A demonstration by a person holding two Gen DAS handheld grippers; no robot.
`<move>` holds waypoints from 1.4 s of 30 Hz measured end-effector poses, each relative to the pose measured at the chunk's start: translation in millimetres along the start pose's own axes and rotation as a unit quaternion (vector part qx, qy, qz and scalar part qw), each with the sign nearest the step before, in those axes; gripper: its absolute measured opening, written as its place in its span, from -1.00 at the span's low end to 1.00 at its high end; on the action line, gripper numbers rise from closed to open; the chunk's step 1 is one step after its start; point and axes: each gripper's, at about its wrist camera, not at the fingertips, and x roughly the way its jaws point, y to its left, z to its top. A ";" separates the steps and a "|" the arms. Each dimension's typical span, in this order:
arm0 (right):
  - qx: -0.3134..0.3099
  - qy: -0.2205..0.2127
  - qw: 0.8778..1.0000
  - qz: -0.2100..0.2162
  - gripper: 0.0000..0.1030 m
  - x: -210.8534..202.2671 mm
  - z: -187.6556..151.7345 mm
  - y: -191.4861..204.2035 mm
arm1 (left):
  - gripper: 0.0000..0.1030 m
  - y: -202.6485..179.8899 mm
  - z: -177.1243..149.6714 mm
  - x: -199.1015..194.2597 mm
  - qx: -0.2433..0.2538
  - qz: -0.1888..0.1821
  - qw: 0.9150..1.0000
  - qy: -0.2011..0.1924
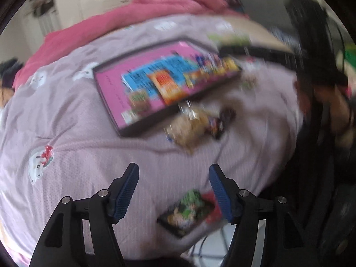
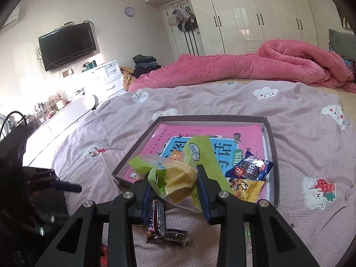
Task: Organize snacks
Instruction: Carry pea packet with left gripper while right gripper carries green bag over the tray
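The left wrist view is blurred. My left gripper point(image 1: 173, 171) stands open over the lilac bedspread. A dark snack packet point(image 1: 191, 209) with green and red print lies between its fingers, close to the right one, and the pads do not press on it. A shallow tray point(image 1: 106, 102) lined with a pink book holds several snacks. My right gripper point(image 2: 174, 178) is shut on a yellow cake in a green wrapper point(image 2: 178, 182), held over the near corner of the tray point(image 2: 272, 155). A blue cookie packet point(image 2: 249, 169) and a yellow packet point(image 2: 247, 188) lie in the tray.
A Snickers bar point(image 2: 159, 215) and a dark wrapper point(image 2: 175, 235) lie on the bedspread below my right gripper. A clear-wrapped cake point(image 1: 191, 126) lies beside the tray. A pink quilt point(image 2: 244, 66) is bunched at the far side. The bed's edge and floor point(image 1: 211, 247) are near my left gripper.
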 end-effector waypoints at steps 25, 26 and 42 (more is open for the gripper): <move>0.010 -0.008 0.999 -0.031 -0.30 15.1 25.1 -27.0 | 0.44 -20.0 -31.5 61.1 0.116 -0.028 0.981 0.151; 0.010 -0.005 0.999 -0.030 -0.30 19.0 25.9 -28.1 | 0.39 -19.3 -31.4 62.3 0.114 -0.027 0.981 0.152; 0.008 0.037 0.999 -0.026 -0.30 54.3 23.9 -31.3 | -0.26 20.0 -10.0 54.7 -0.014 -0.068 0.992 0.106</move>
